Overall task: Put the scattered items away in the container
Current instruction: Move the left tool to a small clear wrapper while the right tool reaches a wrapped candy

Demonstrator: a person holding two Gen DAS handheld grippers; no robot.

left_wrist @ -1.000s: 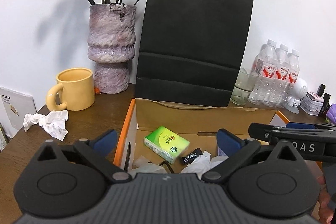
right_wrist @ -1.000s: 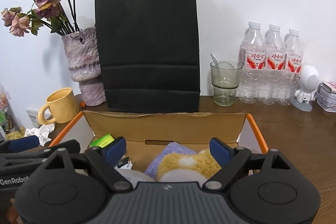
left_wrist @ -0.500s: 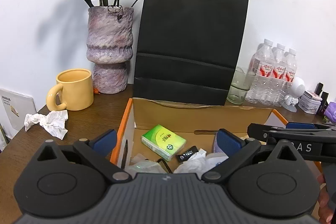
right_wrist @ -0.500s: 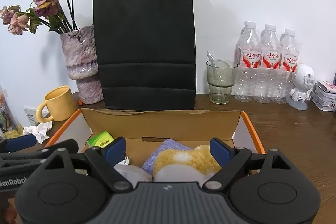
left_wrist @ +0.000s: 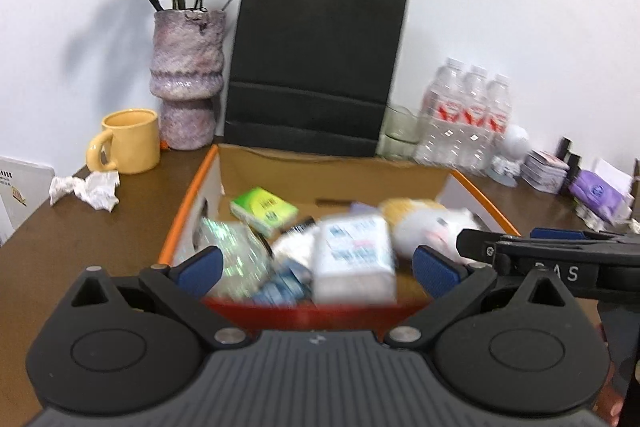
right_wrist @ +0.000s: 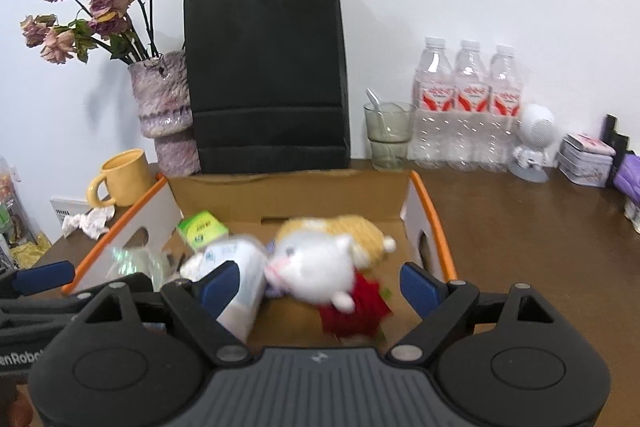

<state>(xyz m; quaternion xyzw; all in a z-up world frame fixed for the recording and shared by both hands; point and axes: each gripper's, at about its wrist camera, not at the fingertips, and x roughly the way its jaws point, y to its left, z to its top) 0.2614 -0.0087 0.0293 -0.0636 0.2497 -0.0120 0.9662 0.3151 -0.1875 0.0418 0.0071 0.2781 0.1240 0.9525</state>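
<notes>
Both views have risen, exposing the box's (left_wrist: 188, 203) contents.

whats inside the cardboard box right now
Inside the cardboard box: a green packet, a white tissue pack, a white and yellow plush toy lying on something red, and crinkly clear plastic. Whatever lies beneath these is covered.

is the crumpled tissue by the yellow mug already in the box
No, the crumpled tissue lies on the table beside the yellow mug, outside the box.

Left gripper (left_wrist: 316, 263) and right gripper (right_wrist: 320, 281) both spread wide, side by side.
</notes>
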